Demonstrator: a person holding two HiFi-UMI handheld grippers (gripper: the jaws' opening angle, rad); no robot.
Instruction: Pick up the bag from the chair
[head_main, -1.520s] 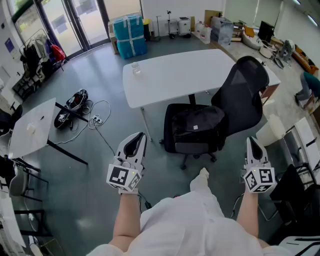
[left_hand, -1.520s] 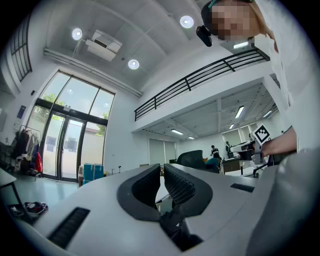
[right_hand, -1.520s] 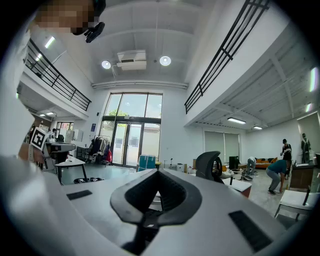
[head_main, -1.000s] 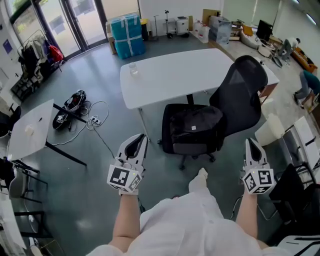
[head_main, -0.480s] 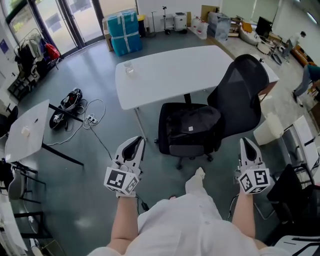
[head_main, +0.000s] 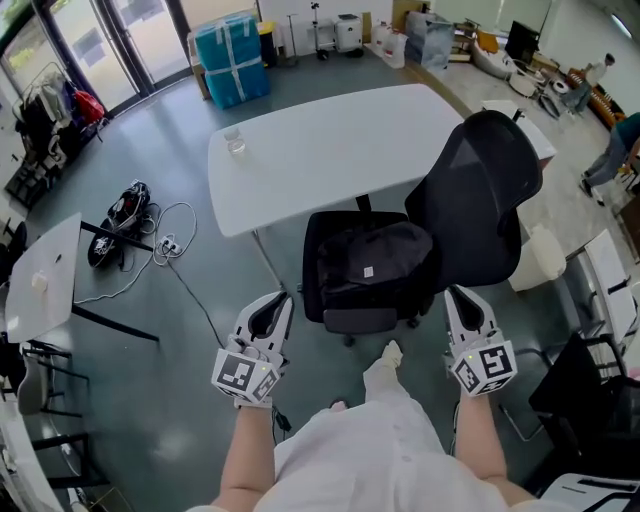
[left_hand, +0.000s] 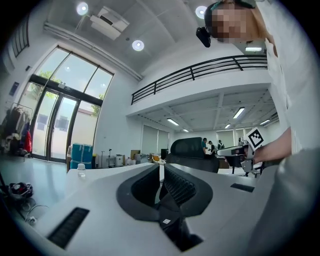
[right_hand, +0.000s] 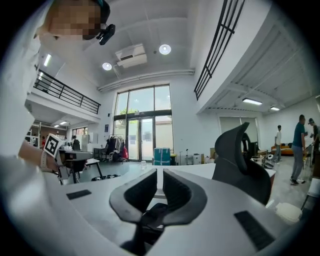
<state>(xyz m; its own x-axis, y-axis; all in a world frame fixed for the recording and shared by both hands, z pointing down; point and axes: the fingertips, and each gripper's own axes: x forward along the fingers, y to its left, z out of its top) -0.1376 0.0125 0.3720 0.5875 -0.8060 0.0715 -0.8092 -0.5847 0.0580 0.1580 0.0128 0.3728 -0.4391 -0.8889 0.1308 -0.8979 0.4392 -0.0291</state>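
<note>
A black bag (head_main: 370, 262) lies on the seat of a black office chair (head_main: 478, 205), which is pushed up to a white table (head_main: 330, 150). Both grippers hover in front of the chair, above the floor, and touch nothing. My left gripper (head_main: 276, 301) is shut and empty, a little left of the seat's front edge. To the right of that edge, next to the backrest, my right gripper (head_main: 460, 297) is shut and empty too. In the left gripper view the left gripper (left_hand: 160, 169) points over the table at the chair back (left_hand: 192, 150). The right gripper (right_hand: 160, 172) has the chair back (right_hand: 240, 160) on its right.
A clear cup (head_main: 234, 142) stands on the table's far left corner. Cables and helmets (head_main: 118, 222) lie on the floor at left, by a small white table (head_main: 40, 280). Blue wrapped boxes (head_main: 230, 58) stand at the back. Another black chair (head_main: 585, 390) is at lower right.
The chair and bag have drawn nearer in the head view. My right gripper has moved left and forward, close to the seat. Both grippers stay shut.
</note>
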